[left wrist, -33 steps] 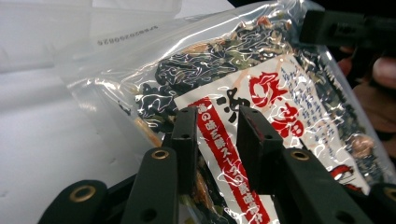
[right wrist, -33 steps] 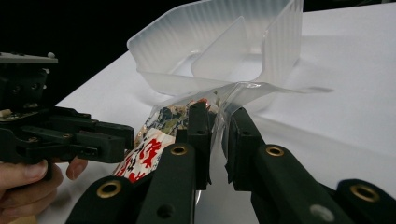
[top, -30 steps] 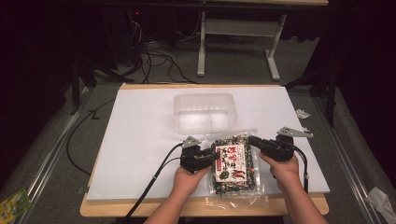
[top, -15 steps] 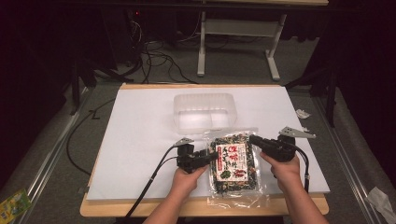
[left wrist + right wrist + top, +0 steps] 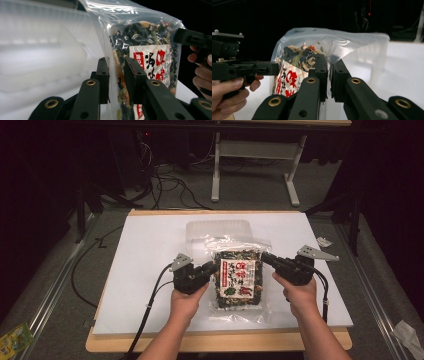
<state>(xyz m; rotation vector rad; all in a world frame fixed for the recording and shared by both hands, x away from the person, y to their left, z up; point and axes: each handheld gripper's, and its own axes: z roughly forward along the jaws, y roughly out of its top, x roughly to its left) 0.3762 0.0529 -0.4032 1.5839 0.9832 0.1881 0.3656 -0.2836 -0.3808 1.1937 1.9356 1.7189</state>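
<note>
Snack bag (image 5: 239, 279) pinched both edges; left gripper (image 5: 214, 268) fingers just closed; right gripper (image 5: 266, 259) clamped.

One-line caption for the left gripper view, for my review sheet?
Left gripper clamps one side edge of a clear bag of dried food mix, lifted before a translucent container.

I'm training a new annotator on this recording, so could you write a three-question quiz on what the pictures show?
1. True or false: the clear plastic bag of dark dried vegetables with a red-and-white label lies untouched on the white table sheet.
2. Which grips the bag's edge? A) left hand-held gripper only B) right hand-held gripper only C) both
3. What stands behind the bag on the sheet?

Key:
1. False; it is held up at both side edges.
2. C; the left jaws have just been closing on its edge.
3. A clear plastic lidded container.
</note>
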